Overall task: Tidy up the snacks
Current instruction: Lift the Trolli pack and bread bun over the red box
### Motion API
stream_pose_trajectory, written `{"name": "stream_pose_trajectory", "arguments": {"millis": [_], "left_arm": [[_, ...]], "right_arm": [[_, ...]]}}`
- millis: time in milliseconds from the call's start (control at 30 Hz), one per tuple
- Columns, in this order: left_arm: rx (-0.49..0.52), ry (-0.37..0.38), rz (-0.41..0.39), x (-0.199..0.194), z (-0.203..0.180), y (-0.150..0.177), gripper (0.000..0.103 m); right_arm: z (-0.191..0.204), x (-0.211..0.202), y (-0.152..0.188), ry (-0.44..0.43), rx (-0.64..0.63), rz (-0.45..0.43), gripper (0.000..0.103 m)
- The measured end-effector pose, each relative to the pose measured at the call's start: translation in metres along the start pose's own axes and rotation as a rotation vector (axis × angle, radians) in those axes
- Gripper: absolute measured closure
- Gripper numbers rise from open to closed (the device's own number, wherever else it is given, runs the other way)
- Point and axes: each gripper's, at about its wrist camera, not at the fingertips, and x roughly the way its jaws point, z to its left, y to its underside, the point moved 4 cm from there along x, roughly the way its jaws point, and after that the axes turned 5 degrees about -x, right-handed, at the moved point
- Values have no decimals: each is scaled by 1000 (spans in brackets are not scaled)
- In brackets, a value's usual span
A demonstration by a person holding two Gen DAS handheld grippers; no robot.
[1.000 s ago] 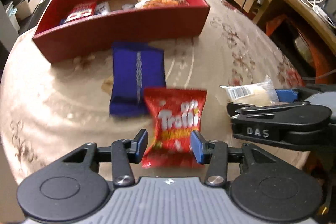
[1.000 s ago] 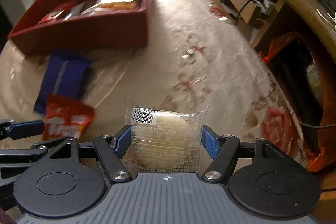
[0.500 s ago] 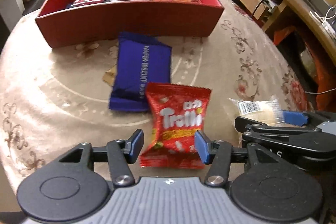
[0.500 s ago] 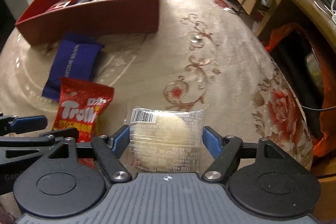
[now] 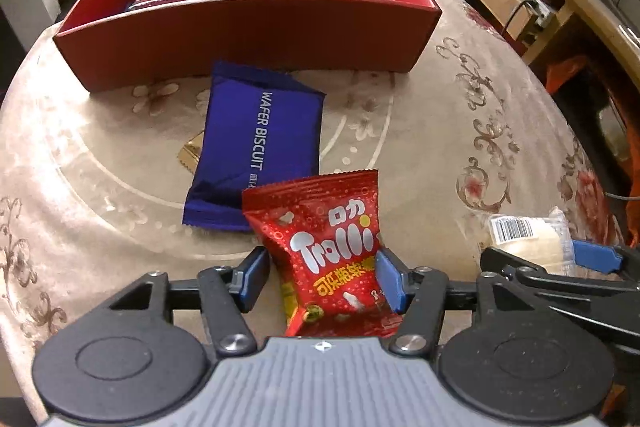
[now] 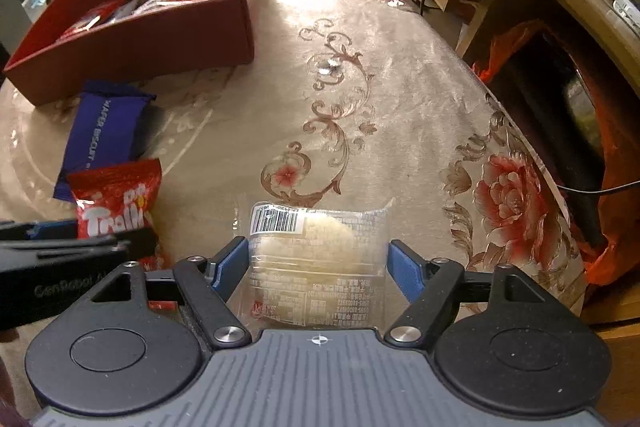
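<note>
The left gripper (image 5: 322, 277) has just been opening its jaws; the glossy red Trolli gummy packet (image 5: 328, 255) stands between the blue pads, the right pad touching it, the left pad apart. The right gripper (image 6: 316, 265) has also been widening, its pads flanking the clear-wrapped pale cake with a barcode (image 6: 316, 263) with slight gaps. A blue wafer biscuit pack (image 5: 260, 151) lies mid-table on the floral beige tablecloth (image 5: 460, 131), before the red cardboard box (image 5: 248, 35) of snacks at the far edge.

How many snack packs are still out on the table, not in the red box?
3, plus a gold wrapper corner, mostly hidden: blue wafer biscuit pack before the red box; Trolli bag between left claw pads; clear-wrapped cake between right claw pads.
</note>
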Motion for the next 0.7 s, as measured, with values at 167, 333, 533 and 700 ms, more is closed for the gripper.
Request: {"name": "stream_pose_trajectory", "arguments": {"millis": [167,333,533,700], "left_arm": [[-97,50,20,-1,7,-6,38],[-110,-6,1,1,0,-4,32],[-93,-98,-21,8,-12,2,23],[-43,-114,-19,5,-11,5,47]], "right_arm": [[-9,-7,-1,-25,38,-11,21],[-11,-10,-2,-15,31,-15,20],[-18,-2,3,-27,37,17,18],[-17,-2,7,-27,7,12,19]]}}
